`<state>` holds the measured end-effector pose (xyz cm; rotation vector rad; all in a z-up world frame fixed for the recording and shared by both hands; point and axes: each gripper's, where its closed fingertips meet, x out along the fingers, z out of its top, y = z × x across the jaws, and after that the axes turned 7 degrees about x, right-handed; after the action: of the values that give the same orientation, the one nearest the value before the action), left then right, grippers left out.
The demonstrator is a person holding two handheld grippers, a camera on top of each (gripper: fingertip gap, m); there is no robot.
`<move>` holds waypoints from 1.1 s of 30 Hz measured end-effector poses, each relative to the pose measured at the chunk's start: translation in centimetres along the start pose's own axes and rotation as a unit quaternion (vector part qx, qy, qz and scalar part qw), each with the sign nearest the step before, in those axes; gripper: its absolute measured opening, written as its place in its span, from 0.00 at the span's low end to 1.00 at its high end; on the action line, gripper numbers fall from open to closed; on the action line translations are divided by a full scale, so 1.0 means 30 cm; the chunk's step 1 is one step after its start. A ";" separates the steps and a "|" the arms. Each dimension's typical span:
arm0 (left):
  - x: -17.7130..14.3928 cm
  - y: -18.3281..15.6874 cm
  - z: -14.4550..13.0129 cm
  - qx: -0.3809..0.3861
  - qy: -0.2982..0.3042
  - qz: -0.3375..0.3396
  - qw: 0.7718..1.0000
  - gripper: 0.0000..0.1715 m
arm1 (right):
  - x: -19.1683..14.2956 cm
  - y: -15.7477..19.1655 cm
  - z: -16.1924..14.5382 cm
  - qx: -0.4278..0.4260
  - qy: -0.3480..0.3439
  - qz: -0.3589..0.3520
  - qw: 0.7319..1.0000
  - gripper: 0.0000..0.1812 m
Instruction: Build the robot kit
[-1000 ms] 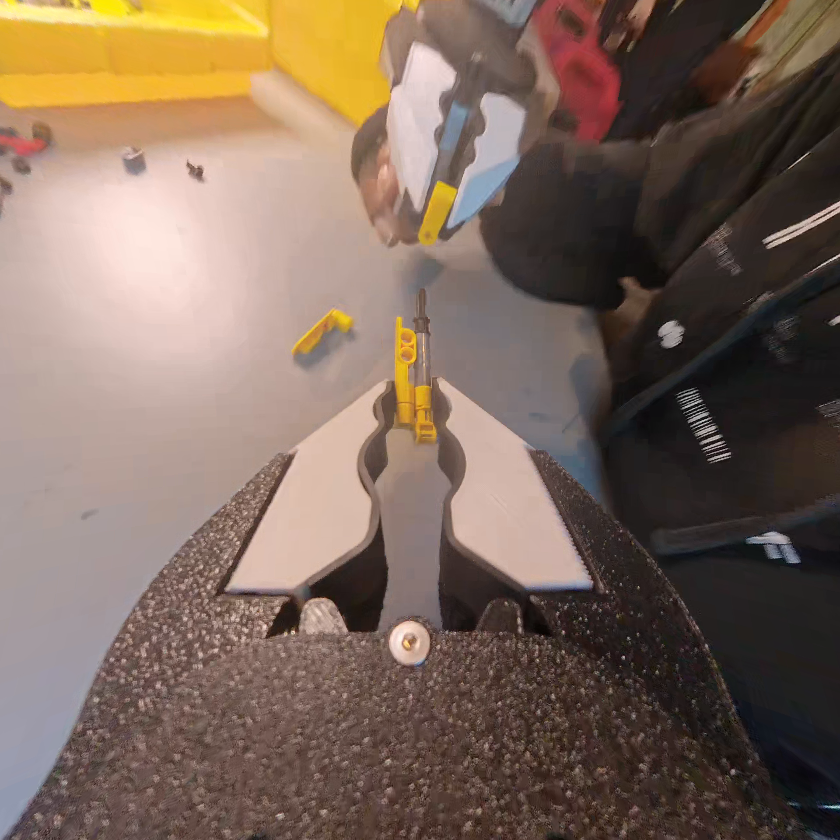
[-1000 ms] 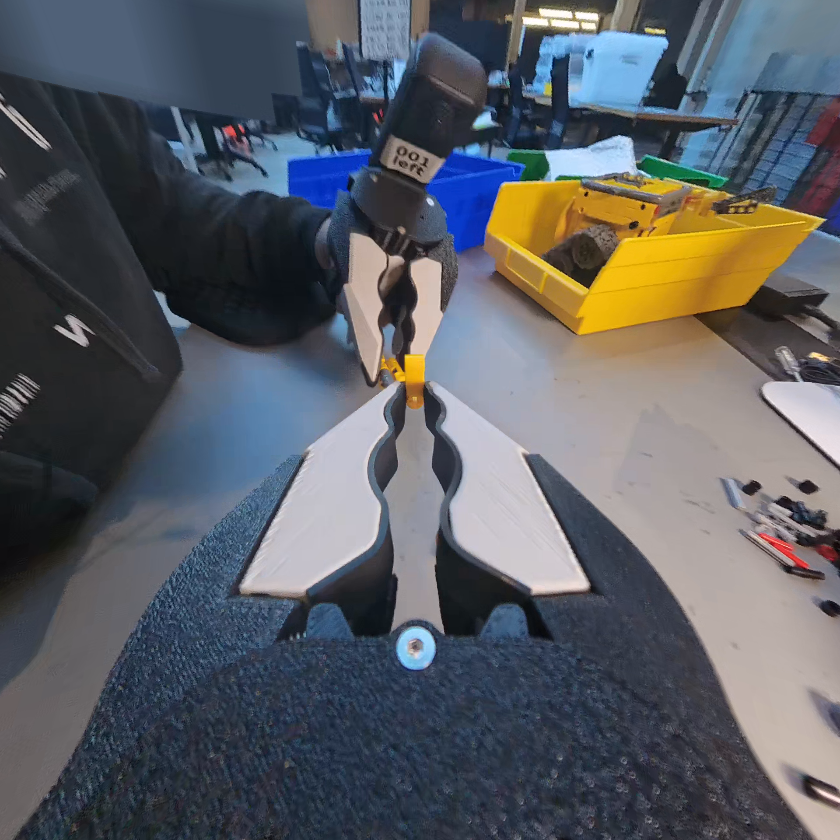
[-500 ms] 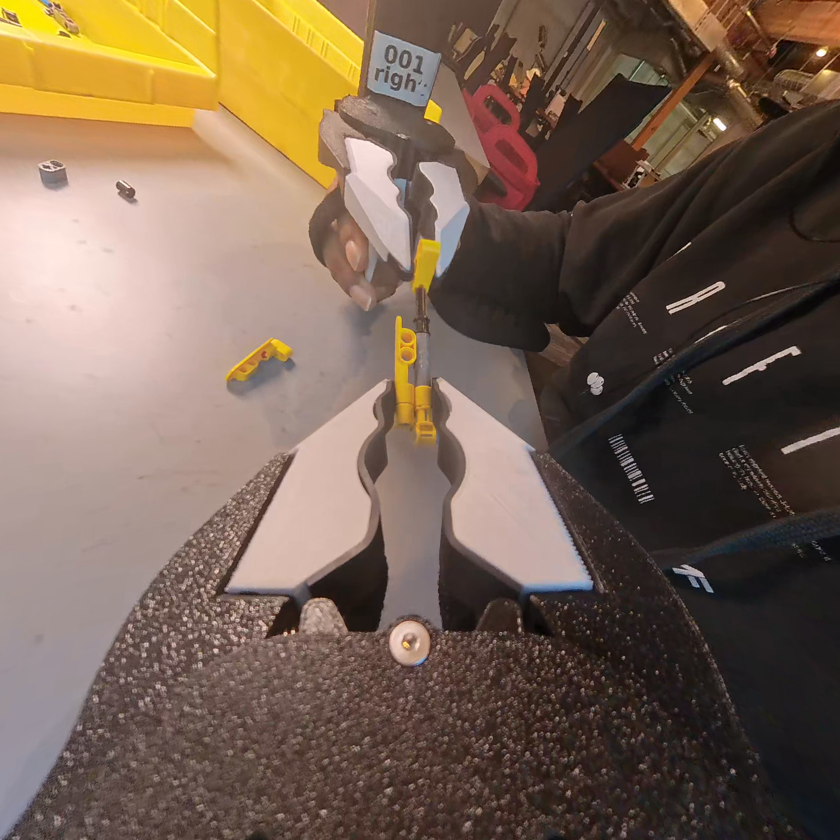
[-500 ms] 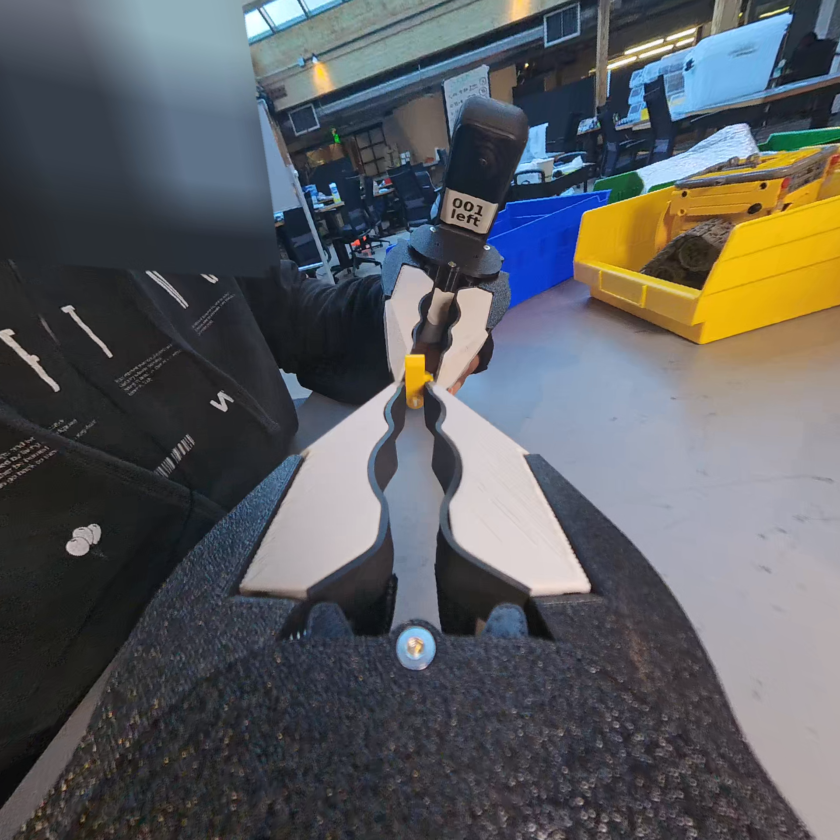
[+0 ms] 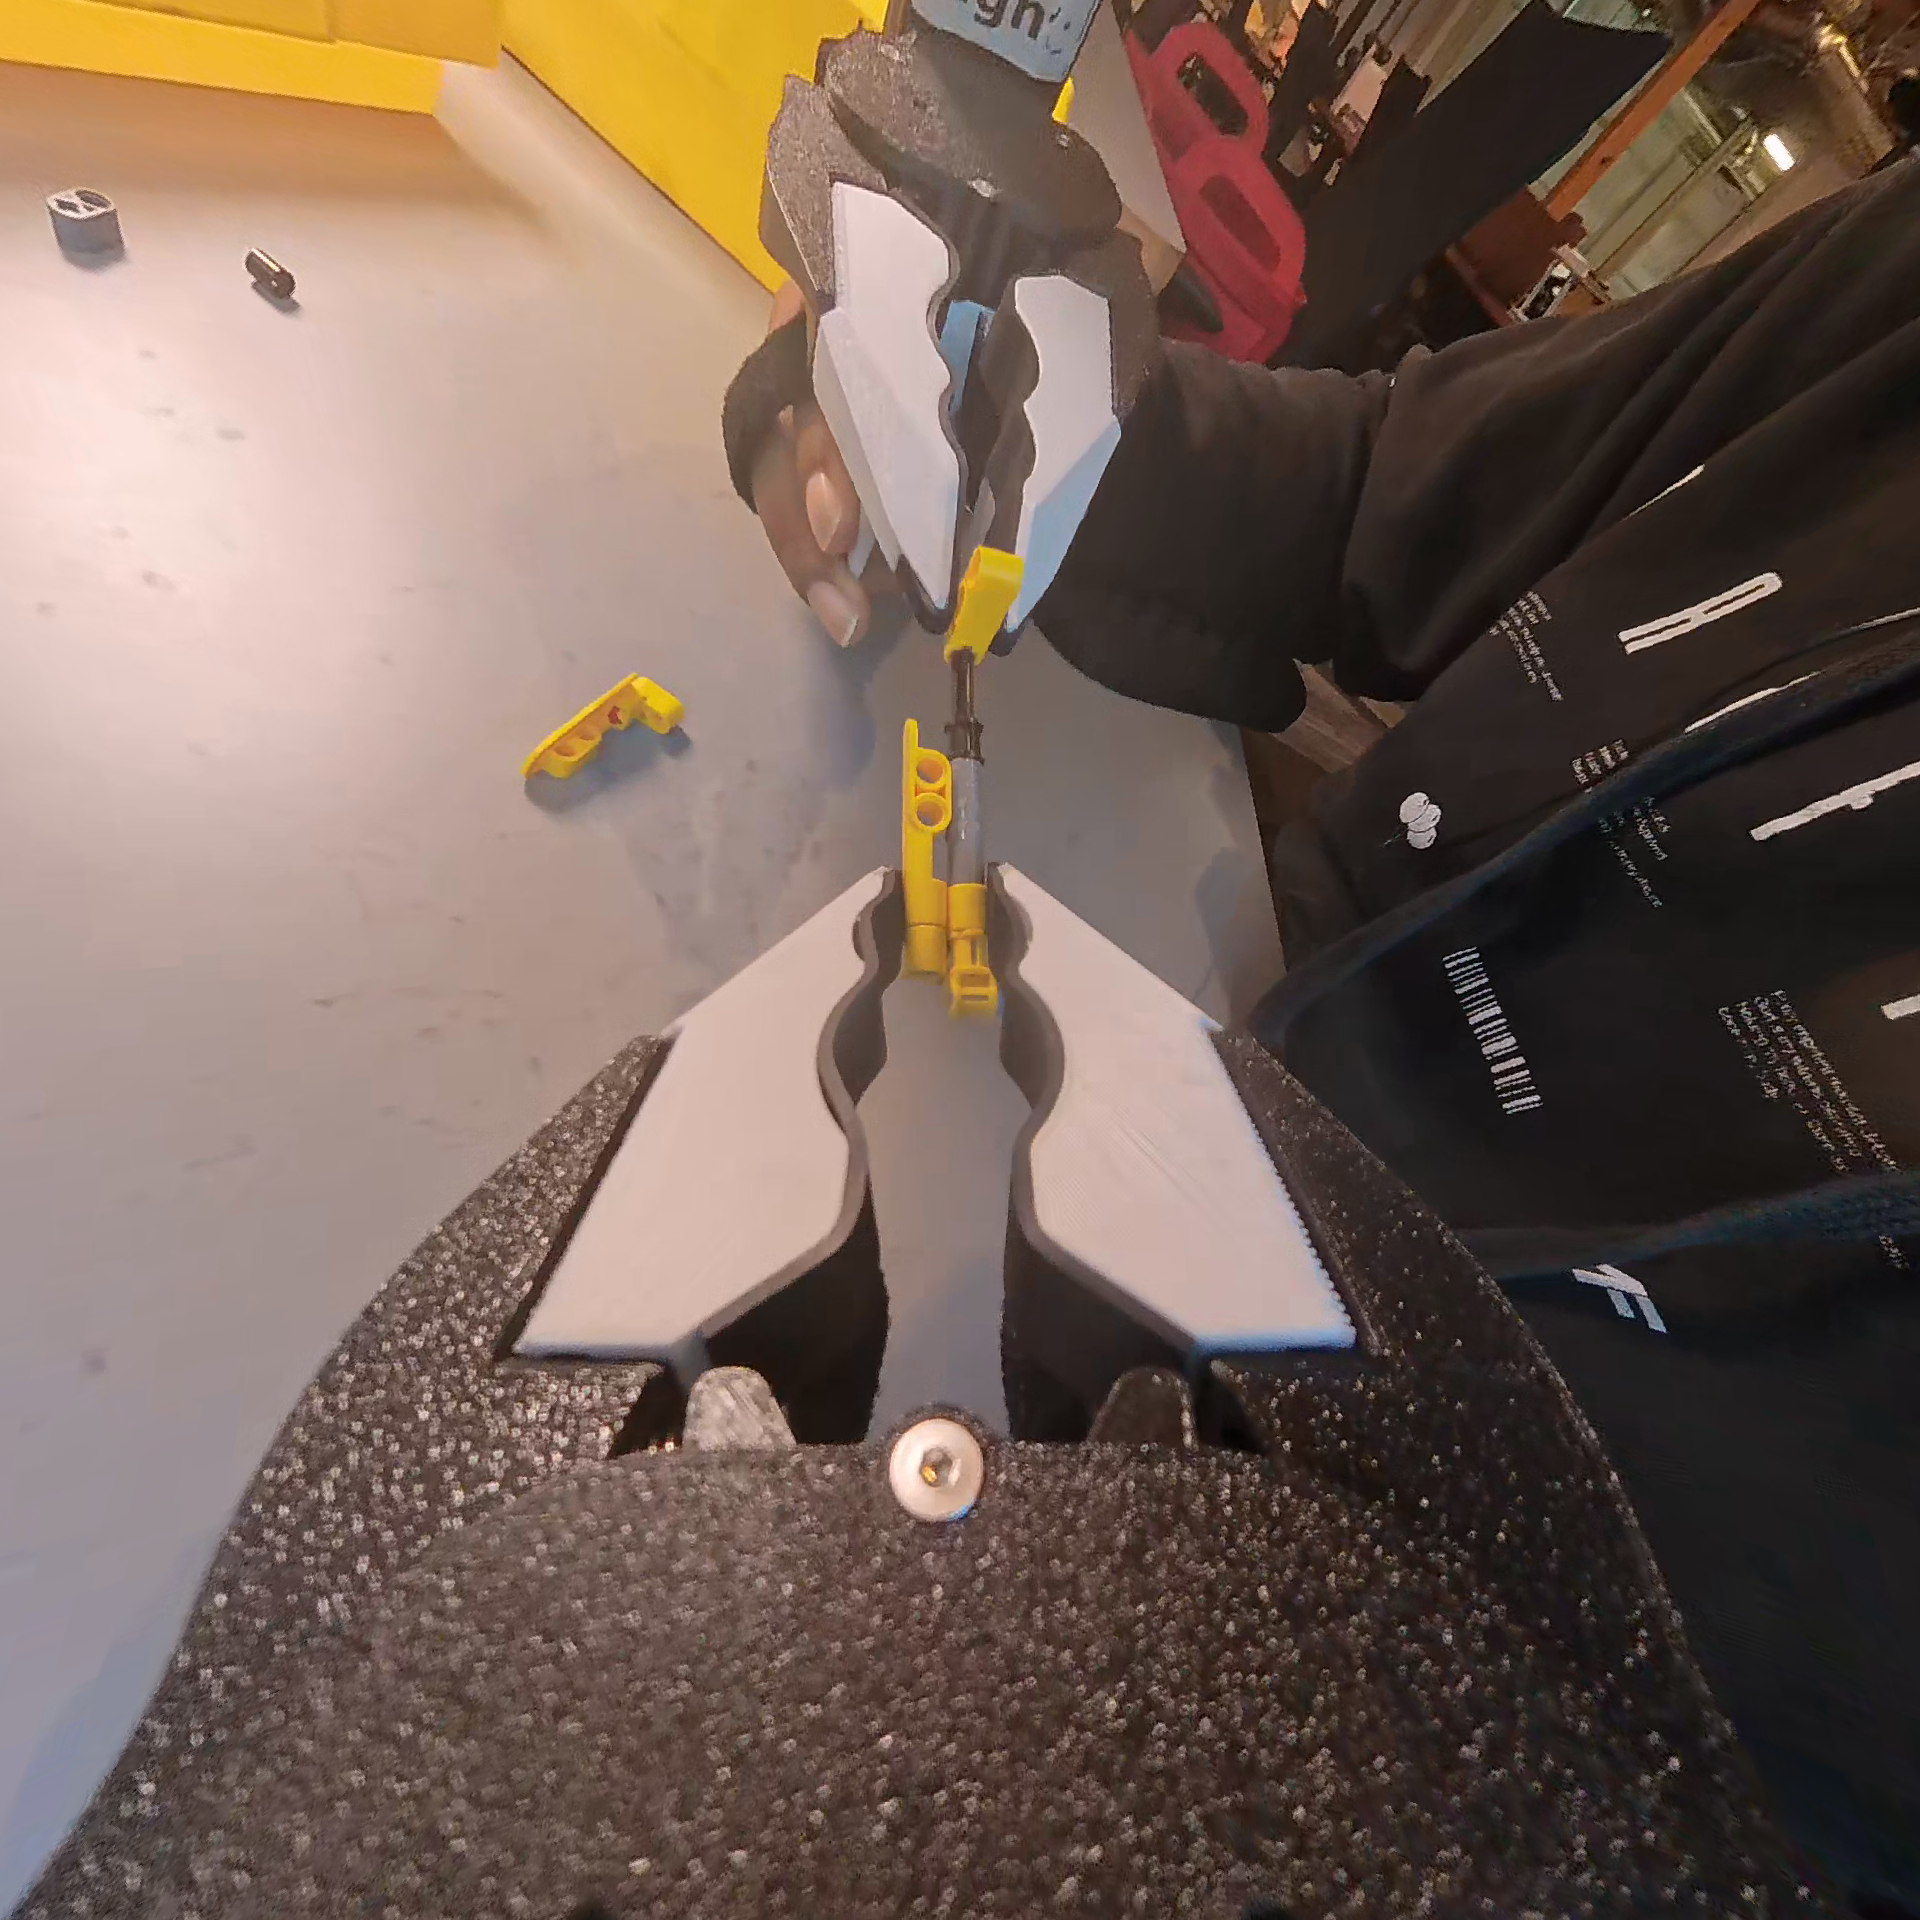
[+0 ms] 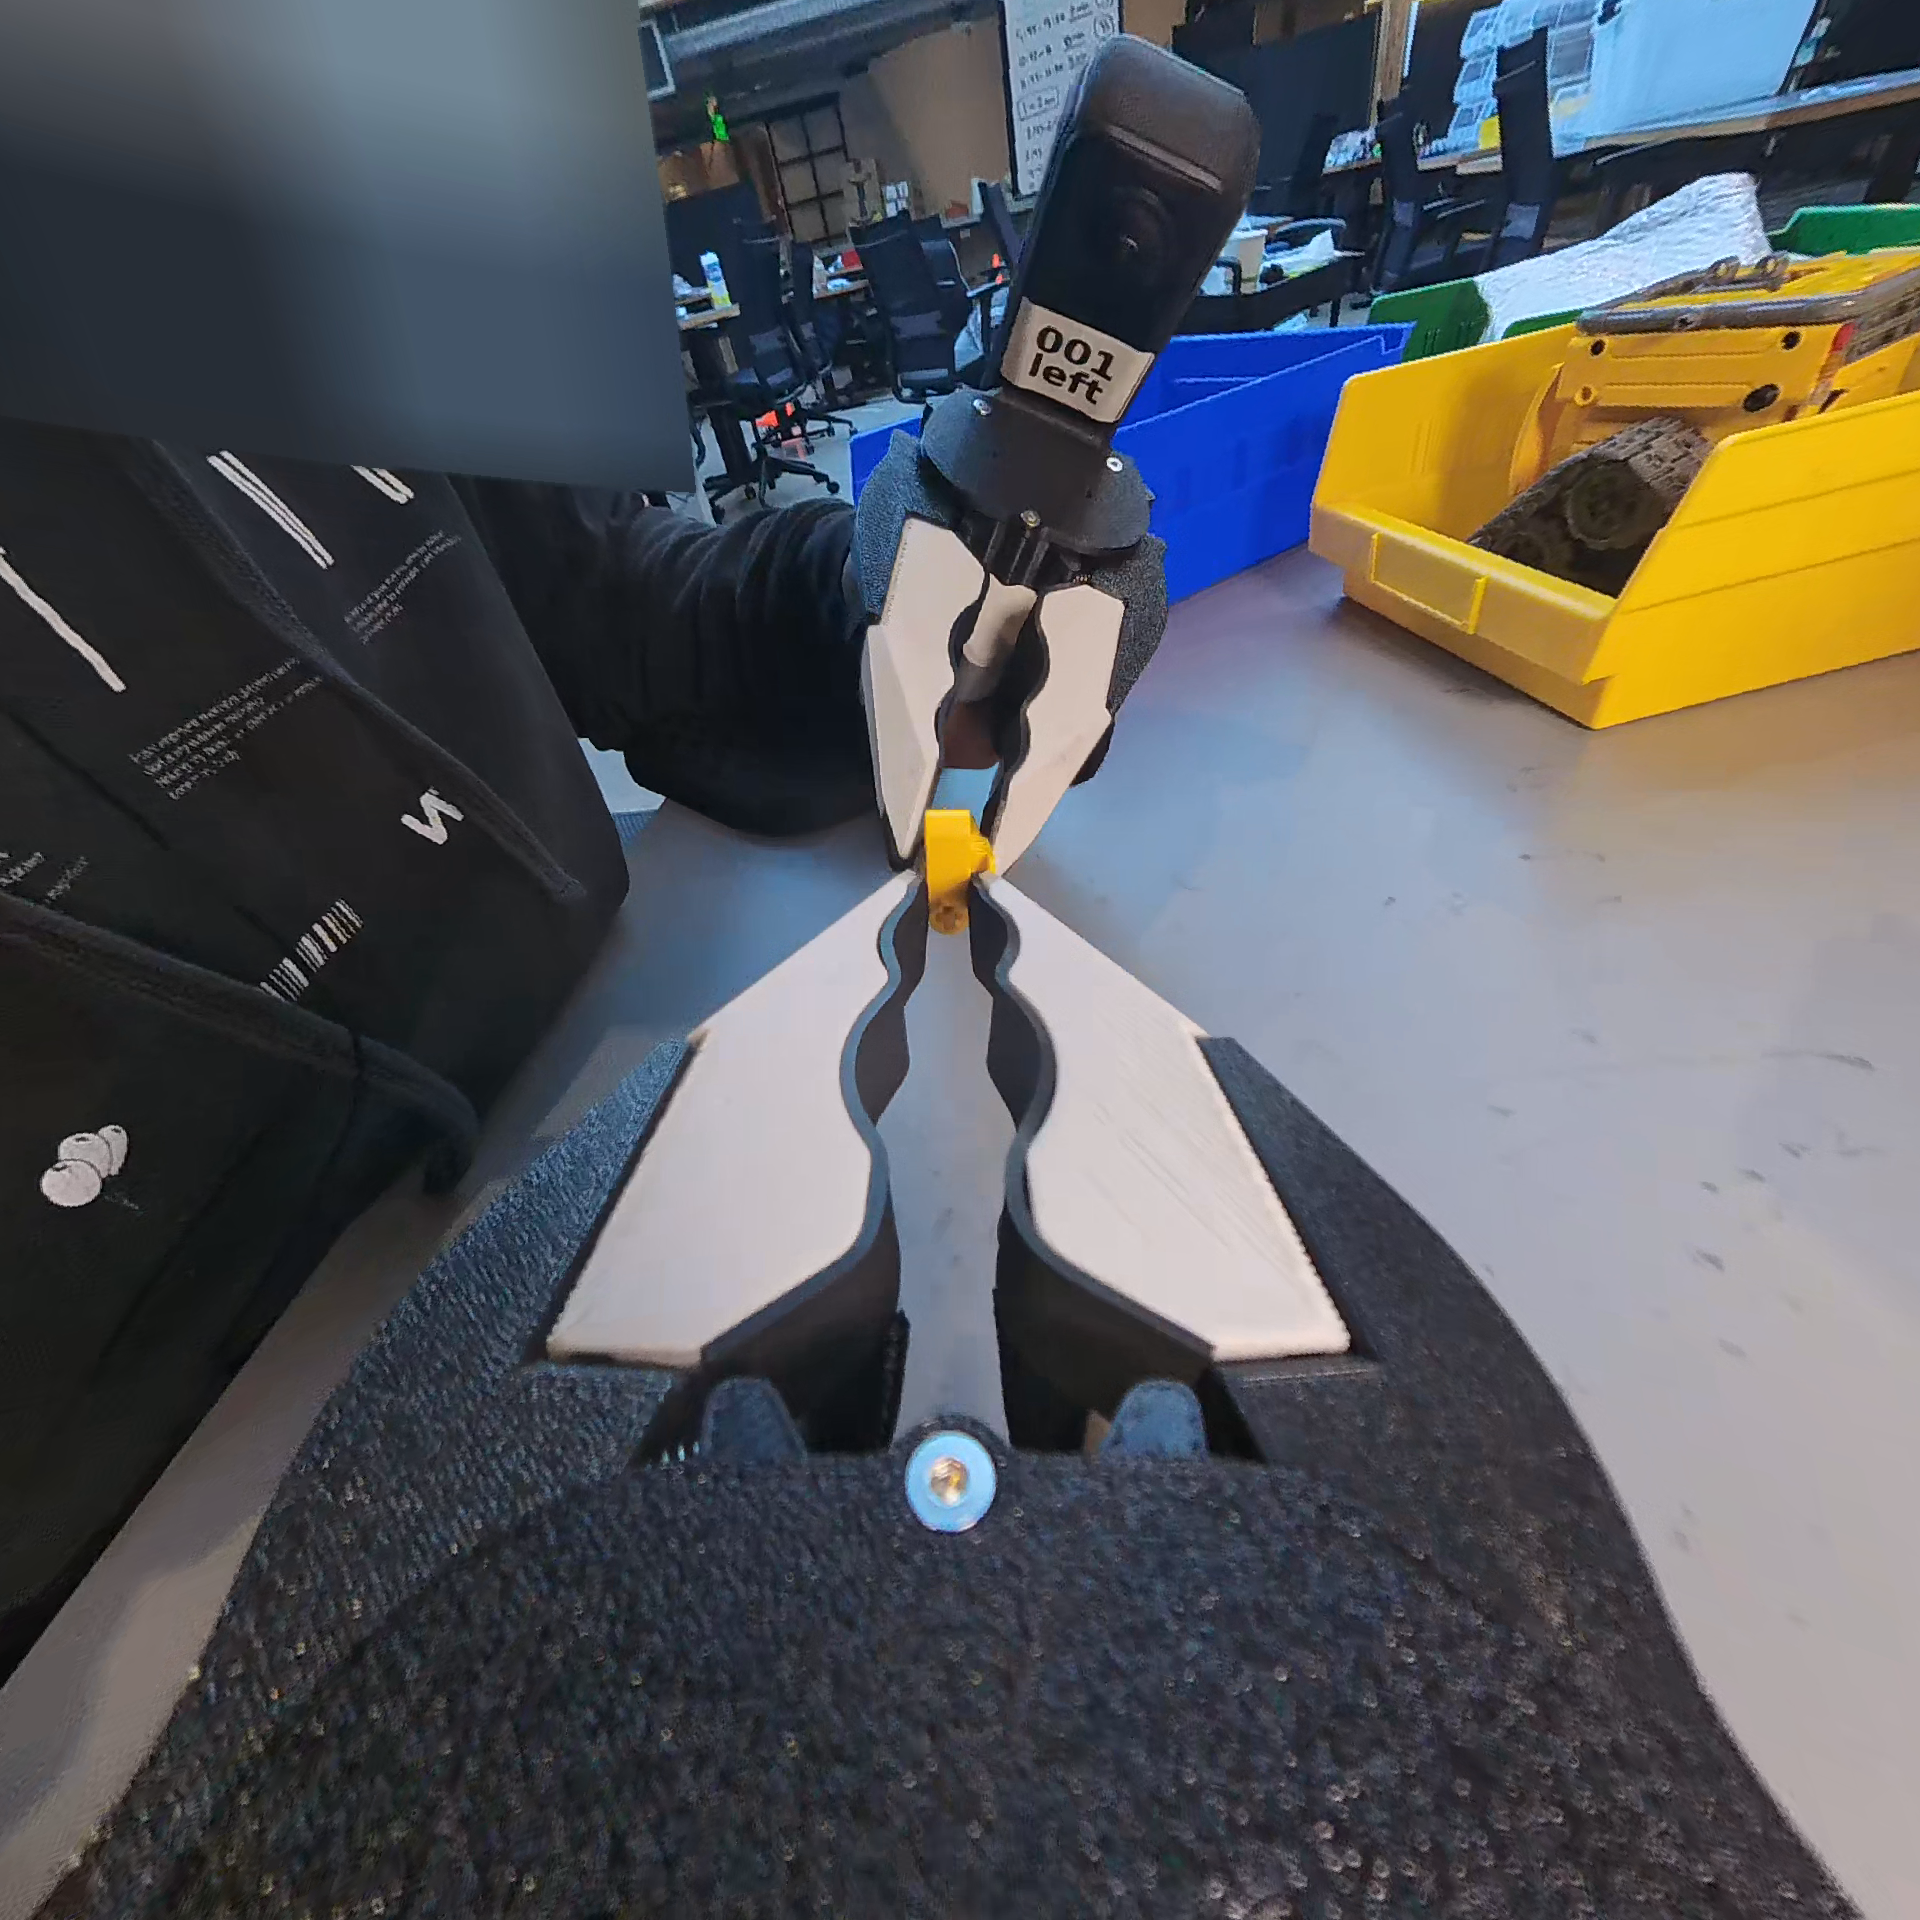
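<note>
My left gripper [image 5: 943, 894] is shut on a small yellow assembly [image 5: 940, 914]: a yellow beam with holes [image 5: 923, 821] beside a grey and black axle [image 5: 966, 790] that sticks forward. My right gripper [image 6: 948, 883] is shut on a small yellow connector [image 6: 951, 854]. In the left wrist view the right gripper [image 5: 971, 613] faces mine, and its yellow connector [image 5: 982, 606] sits on the far tip of the axle. In the right wrist view the left gripper [image 6: 951, 831] stands just behind the connector, held by a hand in a black sleeve.
A loose yellow beam [image 5: 603, 725] lies on the grey table [image 5: 312, 935] to the left. Two small dark parts [image 5: 88, 213] lie farther back. Yellow bins [image 6: 1621, 561] with a tracked model and a blue bin [image 6: 1247, 436] stand behind. The person's dark clothing fills one side. Some 5 centimeters of space lies between my two pairs of fingers.
The two grippers have come together. The right gripper's yellow connector has moved from apart onto the tip of the axle held by my left gripper. Both stay shut.
</note>
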<state>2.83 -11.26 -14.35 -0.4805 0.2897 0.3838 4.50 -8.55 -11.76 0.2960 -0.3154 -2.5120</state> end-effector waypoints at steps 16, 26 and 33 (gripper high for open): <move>-0.003 -0.008 -0.001 -0.018 -0.005 -0.012 1.000 0.08 | 0.007 0.008 -0.004 -0.009 0.004 0.001 1.000 0.04; -0.032 0.003 0.059 -0.025 -0.053 -0.010 0.998 0.09 | -0.003 0.000 0.022 -0.010 -0.020 -0.011 1.000 0.04; -0.048 0.002 0.106 -0.015 -0.091 -0.006 0.996 0.09 | -0.011 0.000 0.066 -0.006 -0.061 -0.015 0.998 0.04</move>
<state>2.10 -10.06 -11.16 -0.4723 0.1042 0.4186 4.22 -8.04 -9.83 0.1442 -0.3477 -2.5667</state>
